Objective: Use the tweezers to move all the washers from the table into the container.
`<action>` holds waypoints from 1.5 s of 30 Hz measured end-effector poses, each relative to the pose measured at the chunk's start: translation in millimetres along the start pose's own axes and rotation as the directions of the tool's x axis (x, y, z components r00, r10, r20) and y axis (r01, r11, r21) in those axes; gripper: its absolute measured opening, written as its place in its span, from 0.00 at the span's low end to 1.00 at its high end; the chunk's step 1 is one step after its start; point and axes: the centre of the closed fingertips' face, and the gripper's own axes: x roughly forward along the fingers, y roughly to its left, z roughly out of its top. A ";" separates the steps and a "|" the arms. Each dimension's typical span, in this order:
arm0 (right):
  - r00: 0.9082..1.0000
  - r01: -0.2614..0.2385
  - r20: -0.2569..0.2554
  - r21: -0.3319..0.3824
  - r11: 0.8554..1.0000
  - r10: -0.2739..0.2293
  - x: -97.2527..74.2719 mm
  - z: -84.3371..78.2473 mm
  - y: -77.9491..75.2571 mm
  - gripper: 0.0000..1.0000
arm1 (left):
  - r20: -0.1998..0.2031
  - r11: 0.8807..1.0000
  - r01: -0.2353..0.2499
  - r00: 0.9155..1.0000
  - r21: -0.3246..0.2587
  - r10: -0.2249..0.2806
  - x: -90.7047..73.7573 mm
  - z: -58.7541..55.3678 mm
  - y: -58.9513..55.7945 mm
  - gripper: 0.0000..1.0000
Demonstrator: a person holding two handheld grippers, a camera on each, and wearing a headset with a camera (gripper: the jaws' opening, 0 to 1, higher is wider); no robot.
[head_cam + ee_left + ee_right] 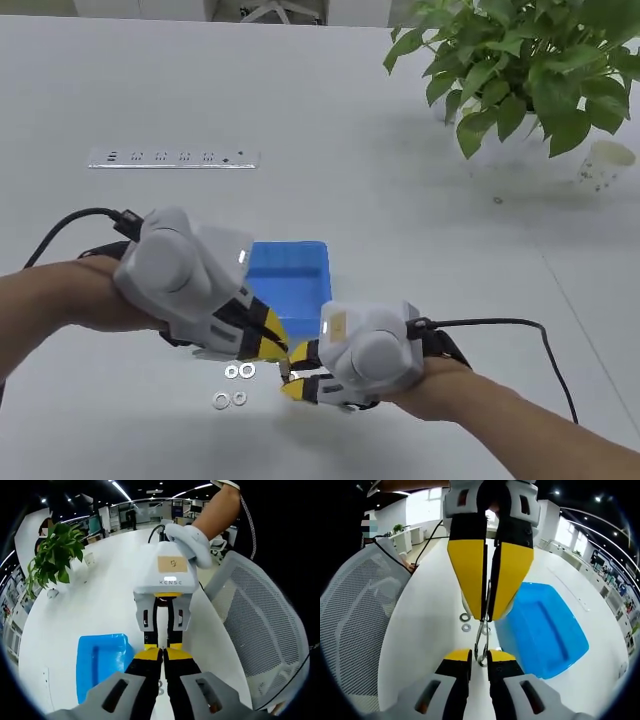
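The left gripper (162,655) and the right gripper (480,656) meet tip to tip low over the white tabletop (300,100), just in front of the blue container (300,262). In the right gripper view the left gripper's yellow jaws come down from above, pressed almost together on the tweezers (483,630); the thin metal tool runs along the narrow slit between them and sticks out below their tips. Its rounded end sits in the small gap between the right gripper's own jaws, which stand close together; whether they press on the metal or only flank it, I cannot tell.

Four washers (247,370) lie flat on the tabletop in a loose cluster, just beside the joined jaws on the near-left side and a little nearer the person than the container; none is between any jaws or touched by the tweezers. In the right gripper view three of them show under the left gripper's jaws, right next to the container's edge; the part of the container's floor that shows is bare.

Farther back on the tabletop lies a white power strip (172,158); a leafy plant (520,70) and a paper cup (607,163) stand at the far right.
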 end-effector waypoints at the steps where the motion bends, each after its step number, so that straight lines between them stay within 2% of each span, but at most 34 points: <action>1: 1.000 0.000 0.003 0.001 1.000 0.000 0.1 0.7 -0.2 0.14 | 0.001 1.000 0.001 1.000 -0.003 -0.001 0.0 -0.1 0.3 0.06; 14: 1.000 0.003 0.011 0.037 0.999 -0.003 0.7 2.1 -2.3 0.11 | 0.001 1.000 0.000 1.000 -0.011 0.001 0.1 0.9 0.8 0.06; 33: 1.000 0.003 0.017 0.127 0.992 -0.005 -2.1 -0.2 -3.1 0.09 | 0.012 1.000 0.000 1.000 -0.026 0.000 4.0 3.1 4.8 0.06; 45: 1.000 0.005 0.010 0.139 0.990 -0.006 -1.0 -0.3 -3.9 0.09 | 0.002 1.000 -0.003 1.000 -0.022 0.003 3.4 0.2 7.5 0.06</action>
